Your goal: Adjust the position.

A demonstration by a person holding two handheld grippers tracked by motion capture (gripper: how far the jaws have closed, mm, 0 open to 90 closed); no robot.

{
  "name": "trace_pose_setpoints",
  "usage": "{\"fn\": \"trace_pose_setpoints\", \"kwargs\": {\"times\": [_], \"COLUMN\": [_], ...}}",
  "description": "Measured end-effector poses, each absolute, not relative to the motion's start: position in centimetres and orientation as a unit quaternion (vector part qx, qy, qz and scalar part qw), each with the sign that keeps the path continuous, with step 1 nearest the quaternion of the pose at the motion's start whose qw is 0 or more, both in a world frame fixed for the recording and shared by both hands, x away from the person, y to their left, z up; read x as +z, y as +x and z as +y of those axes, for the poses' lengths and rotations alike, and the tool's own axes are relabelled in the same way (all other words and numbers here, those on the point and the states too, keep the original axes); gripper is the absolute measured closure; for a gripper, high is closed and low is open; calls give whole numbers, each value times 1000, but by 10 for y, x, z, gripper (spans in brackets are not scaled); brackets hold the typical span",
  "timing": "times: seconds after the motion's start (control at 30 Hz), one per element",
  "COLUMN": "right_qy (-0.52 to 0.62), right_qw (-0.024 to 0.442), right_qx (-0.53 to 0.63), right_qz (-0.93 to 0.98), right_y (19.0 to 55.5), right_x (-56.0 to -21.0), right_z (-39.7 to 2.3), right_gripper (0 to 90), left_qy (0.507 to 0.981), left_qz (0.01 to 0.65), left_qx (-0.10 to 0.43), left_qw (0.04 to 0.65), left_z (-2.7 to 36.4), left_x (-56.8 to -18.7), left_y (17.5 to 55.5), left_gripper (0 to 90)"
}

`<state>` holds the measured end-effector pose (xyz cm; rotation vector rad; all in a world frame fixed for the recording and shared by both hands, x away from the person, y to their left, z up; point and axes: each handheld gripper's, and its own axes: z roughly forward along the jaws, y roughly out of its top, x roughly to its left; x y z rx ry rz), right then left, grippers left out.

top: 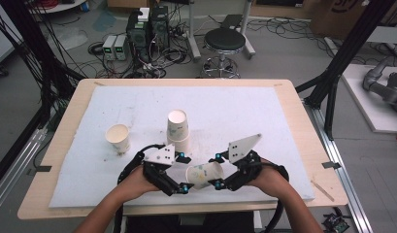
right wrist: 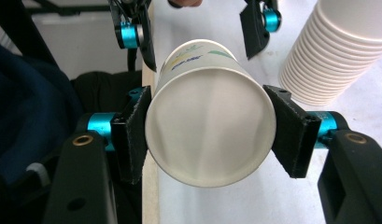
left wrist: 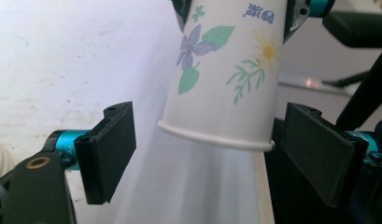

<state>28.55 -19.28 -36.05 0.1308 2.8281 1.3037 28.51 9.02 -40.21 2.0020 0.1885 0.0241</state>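
**Handing off the flowered cup: let one tool carry it**

The paper cup (top: 204, 174) lies on its side in the air between the two tools, low over the near edge of the worktop (top: 264, 104). The right tool (right wrist: 209, 133) pinches it across the base end, one pad on each side of the wall. The left tool (left wrist: 221, 154) stands spread around the rim end, its pads clear of the cup on both sides, so the whole weight now rests with the right hand.

The step in hand looks like a hand-over after pulling one cup free of the upside-down stack of cups (top: 178, 128) that stands just behind. To do it well, the left tool should back straight off along the cup's axis, so neither pad clips the rolled rim and twists the cup in the other grip. The right grip should stay light: thin paper walls dent under a hard squeeze. A single upright cup (top: 118, 137) stands to the left, well apart; the carried cup probably belongs near it, turned mouth up before it is set down.
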Motion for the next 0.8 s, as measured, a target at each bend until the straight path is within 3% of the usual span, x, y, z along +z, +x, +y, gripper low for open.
{"fn": "trace_pose_setpoints", "kwargs": {"times": [0.33, 0.8], "right_qy": [70, 86], "right_qw": [25, 25], "right_qx": [469, 505], "right_qz": [880, 858], "right_y": [280, 277], "right_x": [-370, -380], "right_z": [-213, -226], "right_gripper": [373, 373], "left_qy": [793, 774], "left_qz": [100, 92], "left_qx": [28, 22], "left_qw": [601, 625], "left_z": [99, 89], "left_x": [-406, -412], "left_y": [281, 279], "left_gripper": [174, 172]}}
